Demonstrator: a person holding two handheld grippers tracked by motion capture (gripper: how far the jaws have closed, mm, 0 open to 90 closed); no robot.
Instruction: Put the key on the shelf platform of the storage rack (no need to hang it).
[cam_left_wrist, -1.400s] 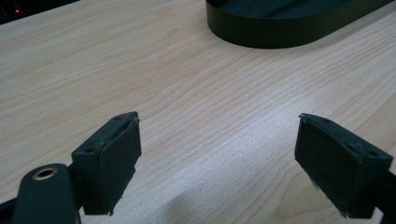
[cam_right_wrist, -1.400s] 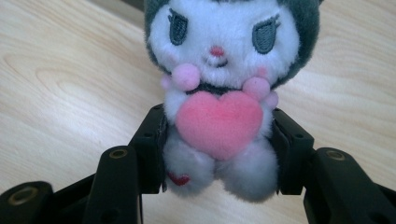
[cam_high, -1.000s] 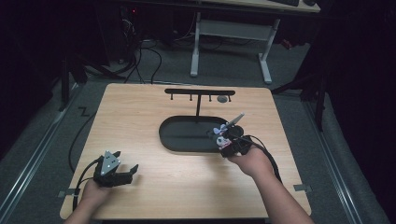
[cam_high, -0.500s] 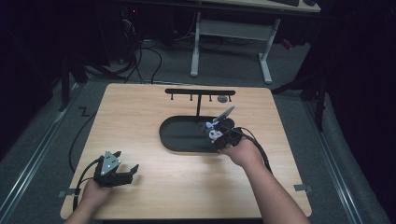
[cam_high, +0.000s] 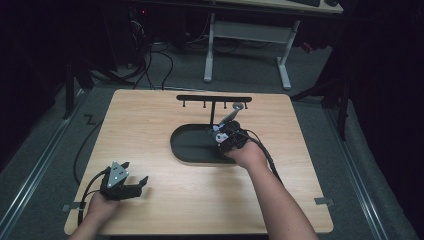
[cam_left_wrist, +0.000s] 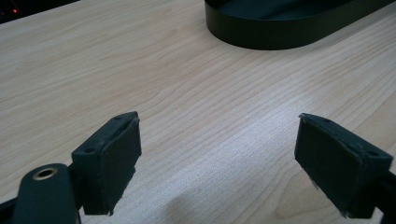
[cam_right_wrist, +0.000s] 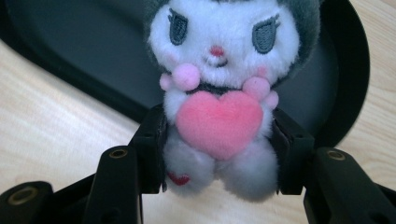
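High view: right hand-held gripper over black oval tray at frame centre; left gripper view: left hand-held gripper wide open, empty, above pale wooden surface; right gripper view: jaws clamped on white-and-grey plush toy with pink heart at its lower body, likely soft and light.

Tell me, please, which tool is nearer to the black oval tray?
Right: the right tool hovers over the tray, holding a plush toy; the left tool sits apart near the table's front-left corner.
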